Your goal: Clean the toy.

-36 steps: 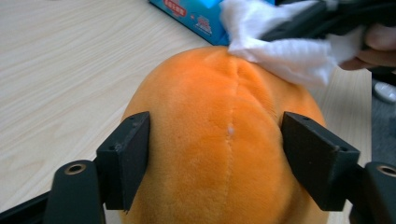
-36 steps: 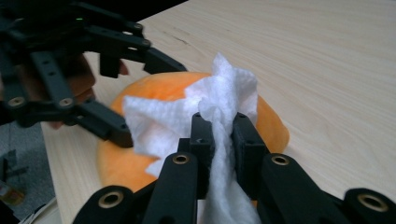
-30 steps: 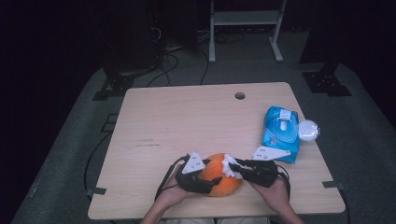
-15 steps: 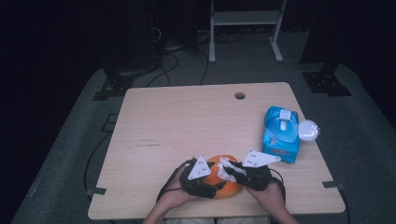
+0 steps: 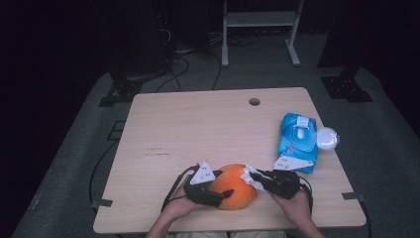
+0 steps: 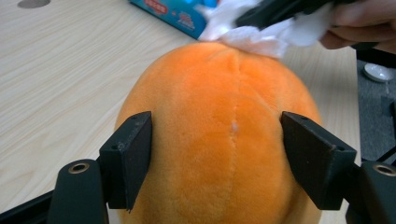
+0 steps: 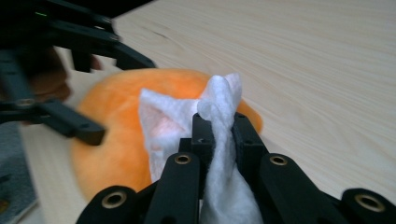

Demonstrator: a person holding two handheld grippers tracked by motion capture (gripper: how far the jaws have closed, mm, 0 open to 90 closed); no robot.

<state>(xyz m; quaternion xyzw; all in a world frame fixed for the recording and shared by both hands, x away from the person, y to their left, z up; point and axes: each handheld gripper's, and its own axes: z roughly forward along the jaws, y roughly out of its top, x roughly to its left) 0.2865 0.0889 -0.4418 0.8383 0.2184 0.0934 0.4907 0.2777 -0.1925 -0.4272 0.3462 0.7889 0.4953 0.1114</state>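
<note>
Orange plush ball (image 5: pixel 233 186), near the surface's (image 5: pixel 198 124) front edge: underside hidden, lower part cut off in the left gripper view. Left gripper (image 6: pixel 217 158) clamped on its sides. Right gripper (image 7: pixel 219 135), jaws just closing, pinches a white wipe (image 7: pixel 219 112), apparently touching the ball's top.

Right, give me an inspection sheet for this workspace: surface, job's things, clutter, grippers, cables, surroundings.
Surface: light wooden table, with a round hole near the far edge.
Job's things: orange plush ball at the near edge; white wipe laid against its top.
Clutter: blue wipes pack at the right edge, a white round lid beside it.
Grippers: left gripper clamps the ball's sides; right gripper pinches the wipe, its jaws have just been closing on it.
Cables: black cable trails from the left gripper; more cables on the floor beyond the table.
Surroundings: grey floor, dark stand bases, a white frame at the back.
</note>
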